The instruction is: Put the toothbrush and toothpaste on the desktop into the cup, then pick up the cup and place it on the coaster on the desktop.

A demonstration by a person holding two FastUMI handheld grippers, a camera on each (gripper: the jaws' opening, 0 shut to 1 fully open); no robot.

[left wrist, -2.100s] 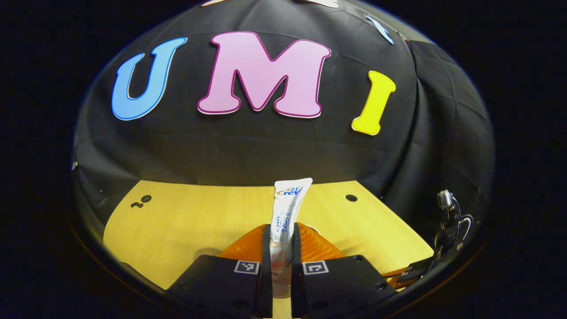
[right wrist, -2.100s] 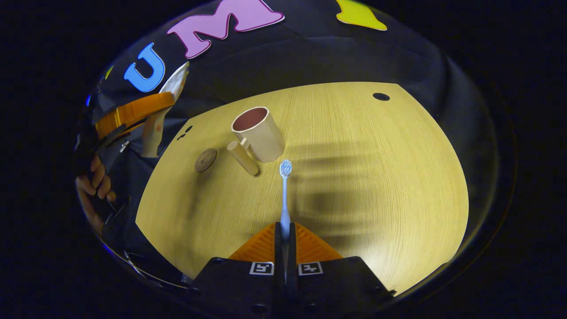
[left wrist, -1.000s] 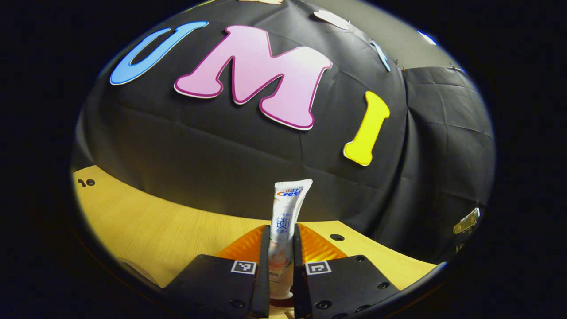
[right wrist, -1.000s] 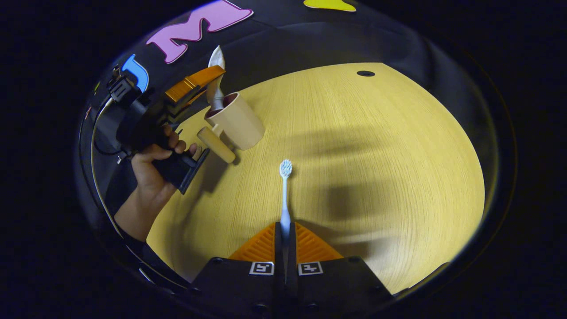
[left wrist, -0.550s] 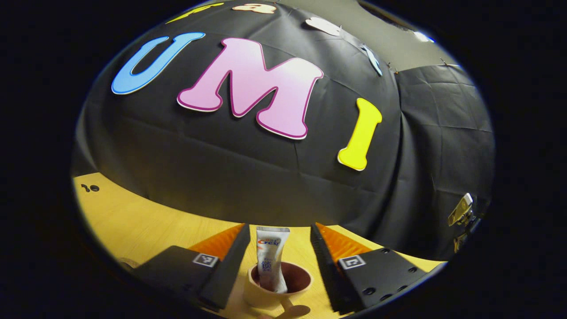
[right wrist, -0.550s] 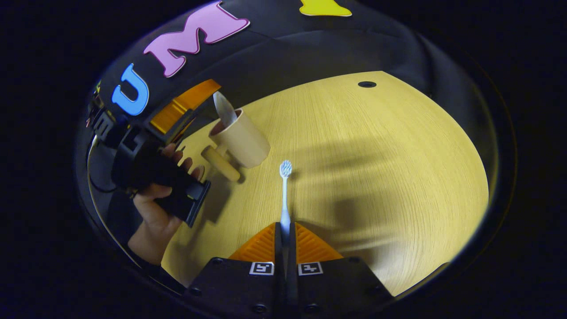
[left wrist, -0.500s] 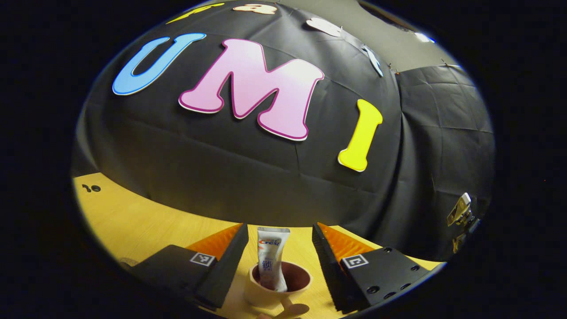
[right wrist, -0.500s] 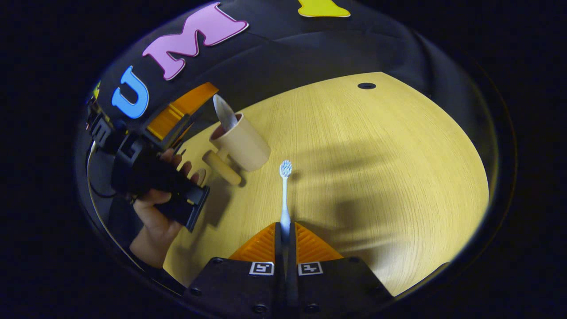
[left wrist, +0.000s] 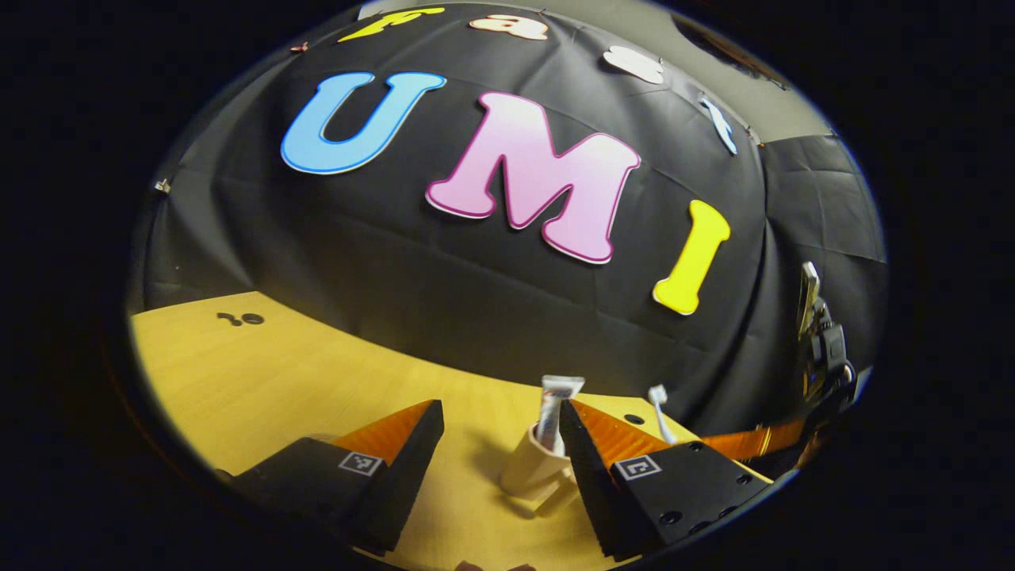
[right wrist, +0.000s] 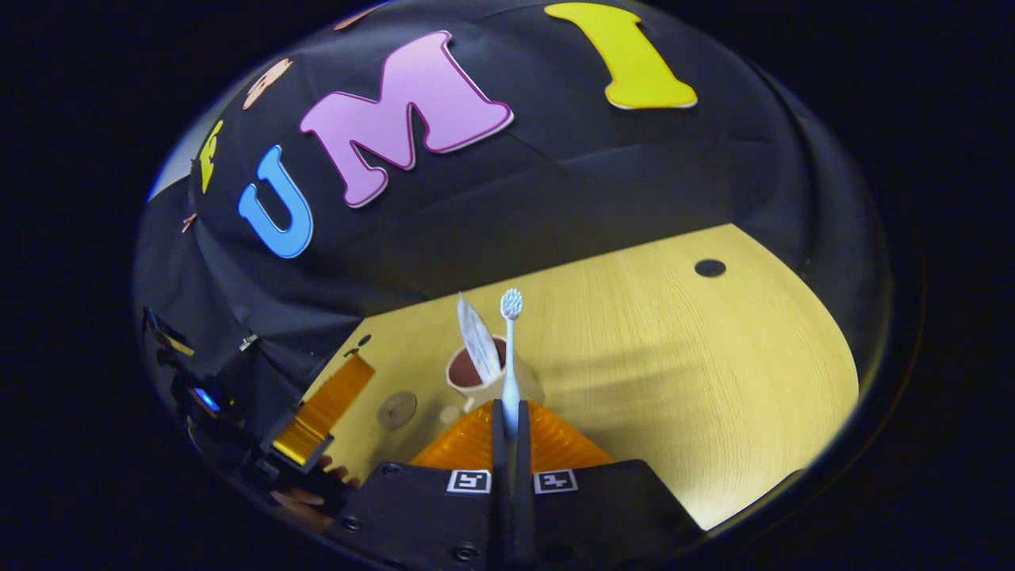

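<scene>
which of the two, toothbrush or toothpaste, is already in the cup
The toothpaste: it stands tilted inside the cup with nothing gripping it. The toothbrush is clamped in the right gripper, head up, not yet in the cup.

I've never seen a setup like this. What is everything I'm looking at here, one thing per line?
Cup: one, beige outside and dark reddish inside, standing on the desktop.
Toothpaste: one, white tube, standing tilted in the cup.
Toothbrush: one, pale blue, held bristles-up near the cup.
Coaster: one, round, brownish, flat on the desktop beside the cup.
Desktop: one, light wood with dark holes.
Left tongs: one pair, open, near the cup.
Right tongs: one pair, shut on the toothbrush handle.
Hand: one, on the left tongs' grip.
</scene>
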